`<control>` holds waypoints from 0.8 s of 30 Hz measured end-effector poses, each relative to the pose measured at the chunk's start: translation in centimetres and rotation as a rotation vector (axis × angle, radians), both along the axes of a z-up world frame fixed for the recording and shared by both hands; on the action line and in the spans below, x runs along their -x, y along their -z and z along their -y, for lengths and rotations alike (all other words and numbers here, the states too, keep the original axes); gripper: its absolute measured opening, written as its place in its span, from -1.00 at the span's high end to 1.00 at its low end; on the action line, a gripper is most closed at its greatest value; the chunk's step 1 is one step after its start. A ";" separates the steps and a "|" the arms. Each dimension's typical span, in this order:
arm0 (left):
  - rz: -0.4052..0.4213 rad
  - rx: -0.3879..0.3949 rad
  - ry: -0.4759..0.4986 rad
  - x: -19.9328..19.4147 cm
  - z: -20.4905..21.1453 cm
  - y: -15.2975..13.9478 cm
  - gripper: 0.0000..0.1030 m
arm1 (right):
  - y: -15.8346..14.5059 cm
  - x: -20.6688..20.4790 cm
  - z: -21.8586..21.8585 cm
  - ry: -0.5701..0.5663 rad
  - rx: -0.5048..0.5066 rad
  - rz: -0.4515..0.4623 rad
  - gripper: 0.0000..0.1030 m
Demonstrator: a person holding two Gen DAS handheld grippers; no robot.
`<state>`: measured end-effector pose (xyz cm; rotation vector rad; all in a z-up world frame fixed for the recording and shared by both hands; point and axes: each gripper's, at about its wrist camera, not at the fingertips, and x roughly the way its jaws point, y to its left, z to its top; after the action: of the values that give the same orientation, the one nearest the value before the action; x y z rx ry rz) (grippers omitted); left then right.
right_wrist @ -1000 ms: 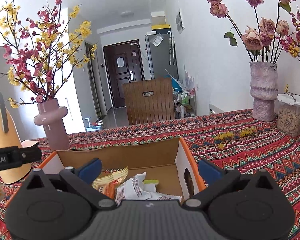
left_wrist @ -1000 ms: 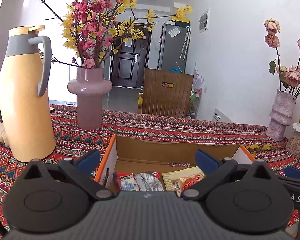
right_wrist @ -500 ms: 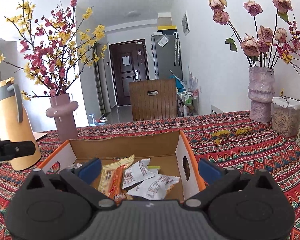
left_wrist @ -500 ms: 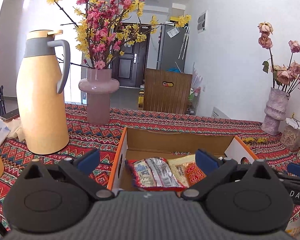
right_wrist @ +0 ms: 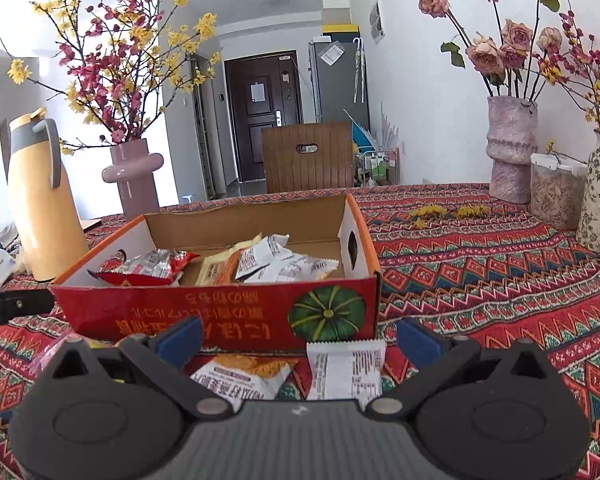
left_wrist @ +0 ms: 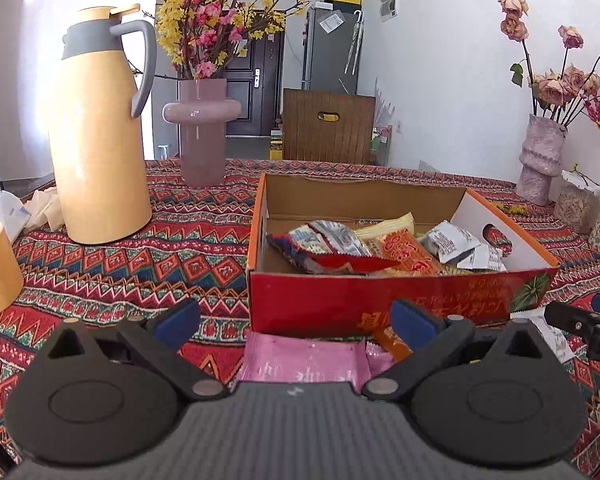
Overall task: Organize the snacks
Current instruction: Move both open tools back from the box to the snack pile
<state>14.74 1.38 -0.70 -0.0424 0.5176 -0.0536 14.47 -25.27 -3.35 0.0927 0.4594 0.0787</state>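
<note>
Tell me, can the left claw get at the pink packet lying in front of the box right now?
Probably yes. The left claw is open and empty, and the pink packet lies flat on the tablecloth right between its fingers, on the near side of the box. Nothing covers it.

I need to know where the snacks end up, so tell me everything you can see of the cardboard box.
The cardboard box is a shallow open-topped tray, plain brown inside, with a red printed front wall bearing upside-down yellow lettering and a green pumpkin picture. Its rims are orange and each white end wall has an oval hand hole. It sits flat on the patterned tablecloth, holding several snack packets; more packets lie on the cloth before its front wall.
</note>
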 end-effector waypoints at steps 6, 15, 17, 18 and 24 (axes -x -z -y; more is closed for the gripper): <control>-0.041 0.038 -0.003 0.4 -0.6 2.1 -1.00 | 1.3 1.1 0.6 0.018 -0.021 -0.030 -1.00; 0.012 0.065 0.014 0.7 -1.0 3.3 -1.00 | 1.7 1.8 0.4 0.019 -0.027 -0.026 -1.00; 0.017 0.070 0.015 0.7 -1.0 3.3 -1.00 | 1.7 1.7 0.3 0.027 -0.022 -0.022 -1.00; 0.017 0.071 0.014 0.8 -1.0 3.3 -1.00 | 1.7 1.7 0.4 0.030 -0.025 -0.023 -1.00; 0.010 0.075 0.010 0.8 -1.0 3.4 -1.00 | 1.9 1.6 0.9 0.022 -0.058 -0.032 -1.00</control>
<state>13.97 2.35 -4.14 -0.1130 0.5054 -0.0827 12.90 -26.18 -5.22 0.1565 0.4883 0.0689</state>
